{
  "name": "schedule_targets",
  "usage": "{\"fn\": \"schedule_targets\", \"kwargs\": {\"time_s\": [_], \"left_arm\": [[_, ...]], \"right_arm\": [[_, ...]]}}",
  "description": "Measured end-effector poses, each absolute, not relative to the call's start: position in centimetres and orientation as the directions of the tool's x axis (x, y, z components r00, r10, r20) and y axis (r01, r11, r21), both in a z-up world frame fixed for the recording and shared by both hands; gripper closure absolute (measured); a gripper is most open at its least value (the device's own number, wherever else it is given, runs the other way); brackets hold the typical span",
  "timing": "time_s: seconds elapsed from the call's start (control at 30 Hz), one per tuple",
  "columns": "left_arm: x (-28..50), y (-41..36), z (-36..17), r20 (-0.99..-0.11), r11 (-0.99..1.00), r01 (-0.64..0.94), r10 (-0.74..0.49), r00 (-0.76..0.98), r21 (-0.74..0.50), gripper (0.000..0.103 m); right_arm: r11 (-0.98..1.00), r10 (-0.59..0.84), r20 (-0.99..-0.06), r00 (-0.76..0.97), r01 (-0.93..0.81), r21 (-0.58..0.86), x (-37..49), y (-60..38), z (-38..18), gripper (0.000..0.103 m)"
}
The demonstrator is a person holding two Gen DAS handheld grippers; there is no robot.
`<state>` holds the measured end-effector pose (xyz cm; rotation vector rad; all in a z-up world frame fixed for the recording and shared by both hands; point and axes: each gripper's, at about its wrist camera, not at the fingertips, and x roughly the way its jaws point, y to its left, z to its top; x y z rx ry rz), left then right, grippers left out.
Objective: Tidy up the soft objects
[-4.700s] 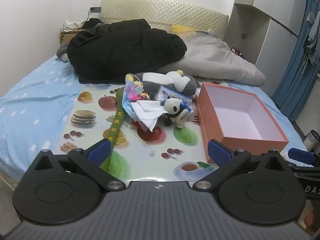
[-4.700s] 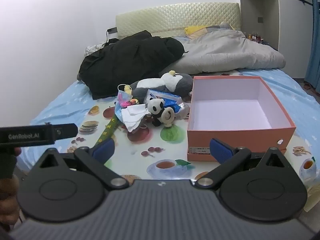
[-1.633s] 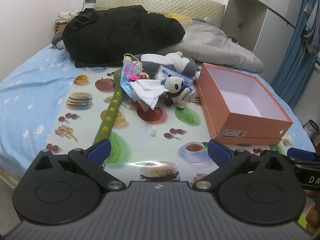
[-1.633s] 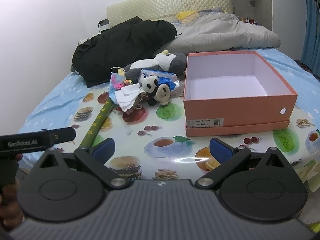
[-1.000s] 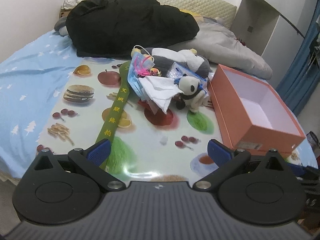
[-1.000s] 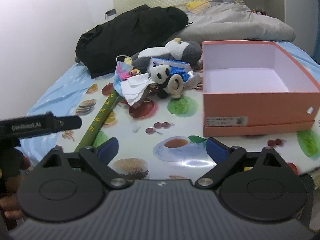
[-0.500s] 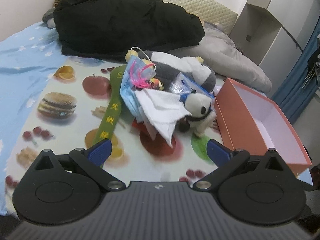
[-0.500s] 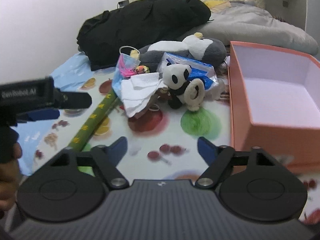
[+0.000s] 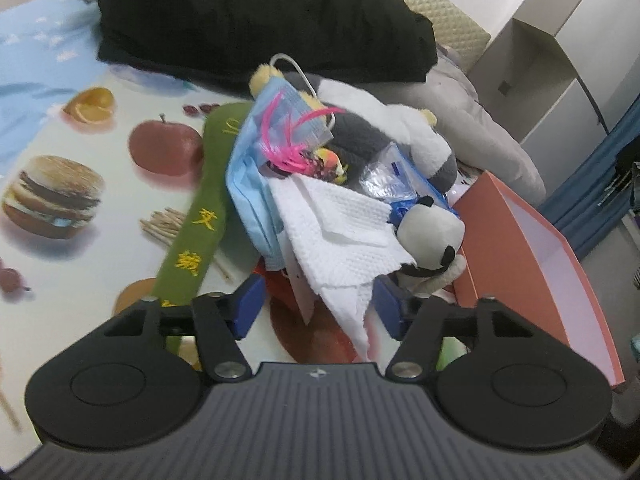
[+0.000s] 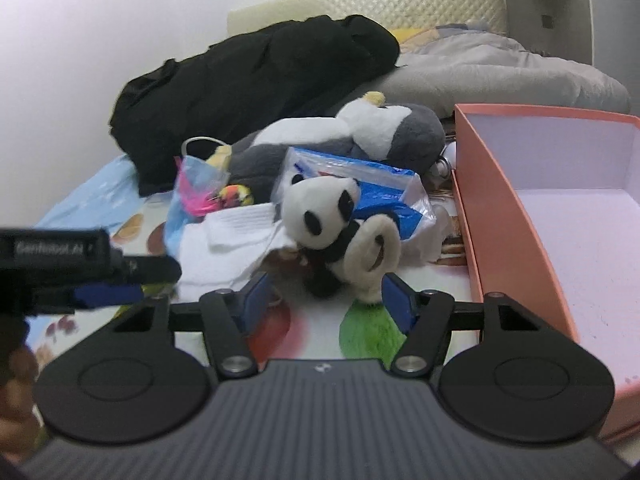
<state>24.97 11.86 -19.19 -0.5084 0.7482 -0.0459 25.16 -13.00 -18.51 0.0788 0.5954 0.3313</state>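
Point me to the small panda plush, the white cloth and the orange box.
small panda plush (image 10: 320, 212), right wrist view, on its face.
white cloth (image 9: 340, 236), left wrist view, on its middle.
orange box (image 10: 500, 208), right wrist view, on its left wall.

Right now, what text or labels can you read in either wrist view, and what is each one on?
"GenRobot.AI", blurred but legible: on the left gripper body, seen in the right wrist view.
"艾" and further yellow embroidered characters, too blurred to read: on the green fabric strip.
Blue print on the clear plastic bag: too small to read.
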Motion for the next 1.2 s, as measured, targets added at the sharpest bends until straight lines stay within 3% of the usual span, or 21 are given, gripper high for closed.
{"fn": "schedule_targets", "kwargs": {"time_s": [0.1, 0.27, 0.43, 0.93, 1.2], "left_arm": [[25.8, 11.6, -20.0, -0.648, 0.876, -0.125, -0.241, 0.722, -0.466, 0.052], [26.7, 11.7, -21.1, -0.651, 0.855, -0.131, -0.274, 0.708, -0.501, 0.068], [27.2, 11.5, -21.4, -0.649, 0.849, -0.125, -0.290, 0.703, -0.514, 0.096], [22.0, 10.3, -18.5, -0.605, 0.834, -0.089, -0.317, 0.731, -0.545, 0.099], [16.4, 9.2, -18.9, -0.636, 0.828, -0.118, -0.322, 0.701, -0.549, 0.099]], "right_arm": [[0.953, 0.302, -0.544, 0.783, -0.247, 0.174, 26.7, -12.8, -19.1, 0.042], [0.956, 0.294, -0.558, 0.776, -0.231, 0.183, 28.8, -12.7, -20.1, 0.059], [0.954, 0.300, -0.573, 0.763, -0.237, 0.183, 29.7, -12.5, -20.4, 0.088], [0.948, 0.308, -0.564, 0.766, -0.295, 0.117, 24.2, -13.1, -16.8, 0.093], [0.940, 0.297, -0.618, 0.728, -0.336, 0.056, 19.6, -13.5, -16.1, 0.093]]}}
